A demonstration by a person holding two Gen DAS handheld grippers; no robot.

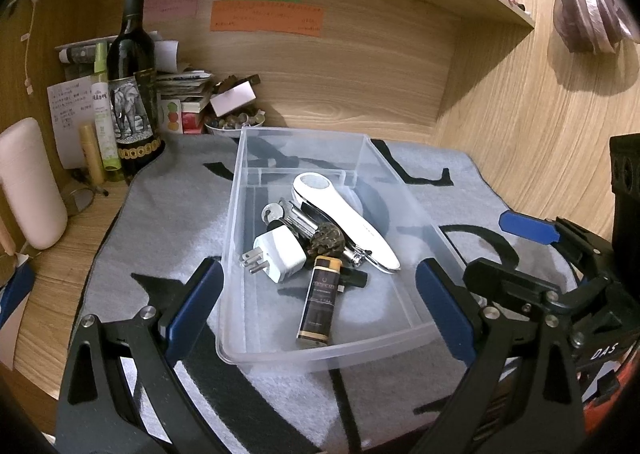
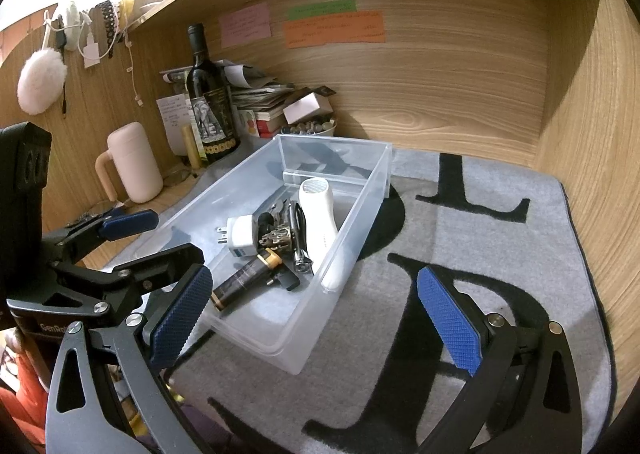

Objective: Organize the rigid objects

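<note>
A clear plastic bin [image 1: 236,214] [image 2: 344,222] lies on a grey mat. Inside it are a white handheld device [image 1: 340,218] [image 2: 320,206], a white plug adapter [image 1: 280,254] [image 2: 242,240], keys [image 1: 280,212], a dark round ornament [image 1: 330,240] [image 2: 276,240], a nail clipper [image 1: 356,256] and a brown-and-black lighter [image 1: 320,302] [image 2: 244,280]. My left gripper [image 1: 318,274] is open, its blue pads standing on either side of the bin's near end. My right gripper [image 2: 314,282] is open over the mat, beside the bin's right wall. Neither holds anything.
A wine bottle [image 1: 132,74] [image 2: 208,94], a pink mug [image 2: 134,166], stacked papers and a bowl of beads [image 1: 236,124] crowd the back left corner. Wooden walls close the alcove behind and to the right. The grey mat [image 2: 480,234] with black letters lies open on the right.
</note>
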